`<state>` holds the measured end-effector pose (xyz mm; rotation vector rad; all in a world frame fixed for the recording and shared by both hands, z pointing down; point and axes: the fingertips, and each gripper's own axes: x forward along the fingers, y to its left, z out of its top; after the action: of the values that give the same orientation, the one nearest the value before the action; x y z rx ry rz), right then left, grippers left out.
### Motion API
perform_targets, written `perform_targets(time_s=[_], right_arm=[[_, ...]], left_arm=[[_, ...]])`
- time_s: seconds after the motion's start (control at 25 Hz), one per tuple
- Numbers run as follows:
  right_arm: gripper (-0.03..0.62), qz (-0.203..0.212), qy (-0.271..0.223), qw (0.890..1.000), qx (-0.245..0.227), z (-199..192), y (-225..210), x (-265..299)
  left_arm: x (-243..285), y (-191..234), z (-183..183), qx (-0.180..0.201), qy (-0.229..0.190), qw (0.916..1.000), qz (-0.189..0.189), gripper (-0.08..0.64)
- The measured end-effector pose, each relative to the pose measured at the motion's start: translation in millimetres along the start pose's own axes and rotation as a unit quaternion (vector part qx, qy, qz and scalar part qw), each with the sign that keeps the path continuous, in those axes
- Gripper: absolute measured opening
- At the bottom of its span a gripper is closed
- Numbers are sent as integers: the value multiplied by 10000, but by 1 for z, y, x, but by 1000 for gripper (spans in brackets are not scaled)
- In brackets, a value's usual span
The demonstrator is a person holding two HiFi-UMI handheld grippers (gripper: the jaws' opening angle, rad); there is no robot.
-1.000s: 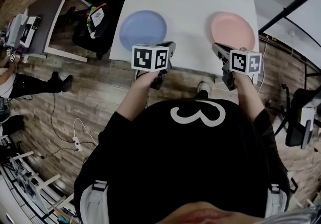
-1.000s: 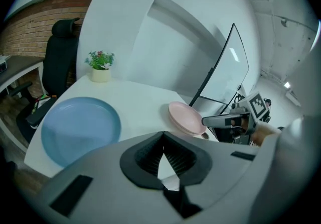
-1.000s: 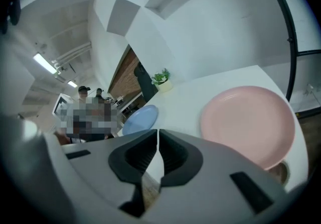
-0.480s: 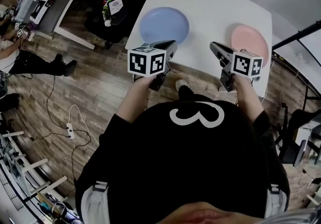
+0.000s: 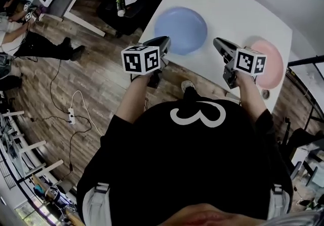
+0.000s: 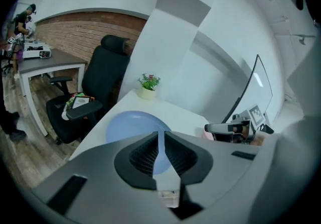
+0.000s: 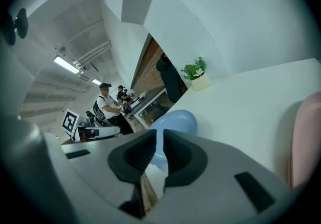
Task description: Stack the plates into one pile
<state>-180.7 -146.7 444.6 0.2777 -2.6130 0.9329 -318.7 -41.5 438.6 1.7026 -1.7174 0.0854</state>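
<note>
Though unclear overhead, left claw [image 6: 161, 133] closed.

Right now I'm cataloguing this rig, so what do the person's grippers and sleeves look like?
Both the left gripper and right gripper are grey-bodied, tapering to narrow tips, with ribbed black pads inside. Each carries a white cube printed with black square markers. The person wears a black short-sleeved T-shirt with a white looped emblem.
</note>
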Motion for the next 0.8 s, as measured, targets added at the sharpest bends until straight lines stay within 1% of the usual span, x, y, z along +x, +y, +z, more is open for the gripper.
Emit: perform_targets(time_s=[0.08, 0.16, 0.28, 0.44, 0.52, 0.8], right_arm=[[35, 27, 85, 10000, -13, 3, -4, 14], [45, 72, 168, 9998, 22, 3, -8, 24], [121, 65, 261, 9996, 119, 2, -16, 36], [138, -132, 337, 9990, 263, 2, -33, 57], [141, -280, 396, 9983, 314, -2, -45, 64], [147, -582, 738, 9946, 445, -14, -75, 89]], left_arm=[[1, 19, 1, -133, -21, 9997, 208, 40], [1, 34, -1, -266, -8, 9989, 385, 89], [1, 49, -7, -453, 36, 9974, 562, 109], [5, 79, -8, -614, 122, 9945, 841, 129], [11, 90, -11, -712, 173, 9933, 898, 133], [32, 120, -23, -1104, 445, 9884, 940, 140]])
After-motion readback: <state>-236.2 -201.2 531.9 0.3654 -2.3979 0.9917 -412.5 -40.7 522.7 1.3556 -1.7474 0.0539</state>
